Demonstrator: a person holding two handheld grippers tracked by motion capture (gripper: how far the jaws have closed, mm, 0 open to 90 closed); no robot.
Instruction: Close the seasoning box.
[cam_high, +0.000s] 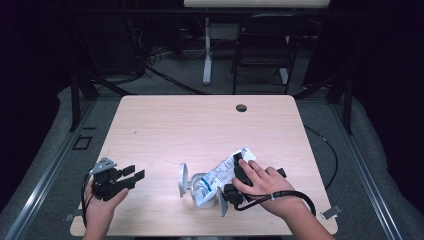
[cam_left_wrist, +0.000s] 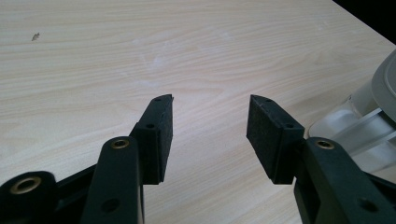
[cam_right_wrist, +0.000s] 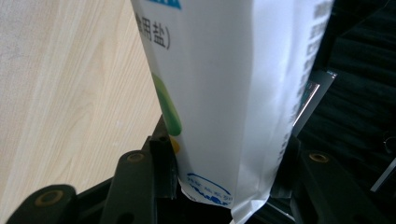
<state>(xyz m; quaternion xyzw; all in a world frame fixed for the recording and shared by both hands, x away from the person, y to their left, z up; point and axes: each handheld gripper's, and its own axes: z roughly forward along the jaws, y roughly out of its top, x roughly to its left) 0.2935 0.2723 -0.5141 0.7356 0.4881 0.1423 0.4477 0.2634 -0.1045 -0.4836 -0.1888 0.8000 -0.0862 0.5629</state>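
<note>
One white printed pouch (cam_right_wrist: 224, 93), blue-green markings.

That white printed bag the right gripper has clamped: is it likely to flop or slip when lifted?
The bag looks like a soft pouch, so it will probably sag beyond the right gripper. Its glossy film could be slippery, though the jaws press both faces. It looks filled, so likely heavy for its size.

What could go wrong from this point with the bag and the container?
1. The right claw grips the white bag near one end only, so the soft bag could sag or slip as it tilts.
2. The bag leans over the clear container, and the open left claw is not steadying it; it might tip or slide, spilling the contents onto the table.
</note>
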